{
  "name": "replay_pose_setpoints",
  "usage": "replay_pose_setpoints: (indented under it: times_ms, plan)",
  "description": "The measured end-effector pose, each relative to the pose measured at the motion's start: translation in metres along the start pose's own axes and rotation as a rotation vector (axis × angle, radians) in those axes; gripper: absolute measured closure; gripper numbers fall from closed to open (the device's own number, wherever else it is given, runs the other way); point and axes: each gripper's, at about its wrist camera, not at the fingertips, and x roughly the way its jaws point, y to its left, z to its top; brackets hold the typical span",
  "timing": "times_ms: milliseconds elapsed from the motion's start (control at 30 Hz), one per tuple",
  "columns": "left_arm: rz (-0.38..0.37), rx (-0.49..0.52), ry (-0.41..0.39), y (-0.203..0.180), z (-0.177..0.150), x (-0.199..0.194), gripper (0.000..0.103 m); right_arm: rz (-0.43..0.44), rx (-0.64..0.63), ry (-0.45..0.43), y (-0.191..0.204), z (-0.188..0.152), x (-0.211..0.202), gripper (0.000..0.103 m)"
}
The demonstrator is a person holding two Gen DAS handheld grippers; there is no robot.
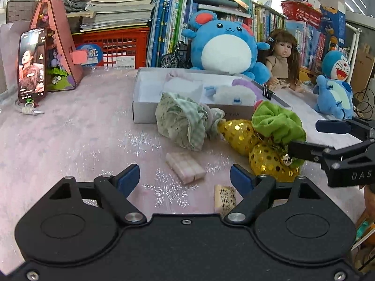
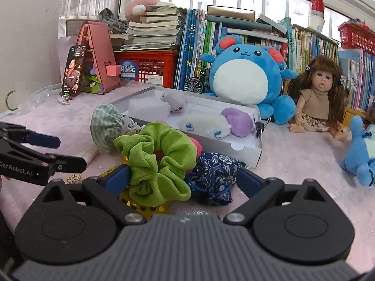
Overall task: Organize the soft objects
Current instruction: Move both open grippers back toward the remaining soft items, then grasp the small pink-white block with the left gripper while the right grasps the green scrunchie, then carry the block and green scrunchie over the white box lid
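A bright green scrunchie (image 2: 159,161) lies on gold sequin balls (image 1: 239,133), next to a navy floral scrunchie (image 2: 213,178) and a pale green gingham scrunchie (image 1: 185,119). Behind them a shallow white box (image 2: 246,154) holds a white plush piece (image 2: 204,124), a purple one (image 2: 236,121) and a white block. My right gripper (image 2: 185,180) is open with the green and navy scrunchies between its fingers. My left gripper (image 1: 185,176) is open above a small pink block (image 1: 185,167) on the pink cloth. The right gripper also shows at the right of the left wrist view (image 1: 302,138).
A big blue plush (image 2: 246,77), a doll (image 2: 321,96) and a small blue plush (image 2: 361,154) sit at the back and right. A phone (image 1: 31,64) leans on a pink stand at the left. Books and a red crate (image 1: 112,46) line the back. A labelled packet (image 1: 225,197) lies near my left gripper.
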Motion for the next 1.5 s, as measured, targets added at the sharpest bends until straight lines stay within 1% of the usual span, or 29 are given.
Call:
replay_pose_setpoints:
  times_ms: [133,200,233,333,400,433,533,600,633,667,767,867,1033,1333,1500]
  plan:
    - [0.016,0.005,0.003,-0.002,0.0,0.005,0.029,0.016,0.036,-0.005,-0.004,-0.001,-0.003,0.007]
    - [0.026,-0.004,0.006,-0.003,0.002,0.009,0.036,0.017,0.04,-0.011,-0.004,-0.001,-0.004,0.008]
    - [0.027,-0.011,0.008,-0.003,0.003,0.011,0.038,0.019,0.04,-0.013,-0.003,0.0,-0.003,0.01]
    - [0.023,-0.03,0.008,-0.001,0.005,0.016,0.047,0.024,0.039,-0.019,-0.002,0.002,-0.002,0.011]
    - [0.021,-0.034,0.017,-0.001,0.006,0.019,0.066,0.031,0.035,-0.023,0.0,0.004,0.0,0.012]
    - [0.018,-0.033,0.022,-0.002,0.006,0.02,0.069,0.034,0.032,-0.024,0.0,0.005,0.002,0.013]
    - [0.016,-0.007,0.016,-0.005,0.005,0.02,0.072,0.045,0.033,-0.02,0.002,0.009,0.008,0.014]
    - [0.013,0.012,0.012,-0.008,0.005,0.019,0.073,0.062,0.045,-0.022,0.003,0.011,0.012,0.017]
    - [0.009,0.016,0.011,-0.009,0.005,0.019,0.073,0.07,0.051,-0.02,0.004,0.011,0.014,0.022]
    - [0.006,0.018,0.012,-0.01,0.005,0.019,0.074,0.079,0.055,-0.016,0.004,0.012,0.017,0.031]
    - [0.004,0.017,0.009,-0.011,0.005,0.017,0.074,0.092,0.071,-0.003,0.006,0.013,0.021,0.049]
    - [0.0,0.011,0.003,-0.01,0.007,0.015,0.074,0.067,0.06,-0.025,0.01,0.013,0.018,0.058]
    - [0.001,-0.003,-0.026,-0.006,0.015,0.007,0.074,0.031,0.086,-0.065,0.006,0.016,0.008,0.062]
    - [0.023,-0.018,-0.095,0.0,0.035,-0.005,0.076,-0.028,0.149,-0.132,-0.014,0.026,-0.008,0.062]
    - [0.029,-0.014,-0.115,0.001,0.042,-0.008,0.076,-0.048,0.167,-0.15,-0.021,0.03,-0.01,0.062]
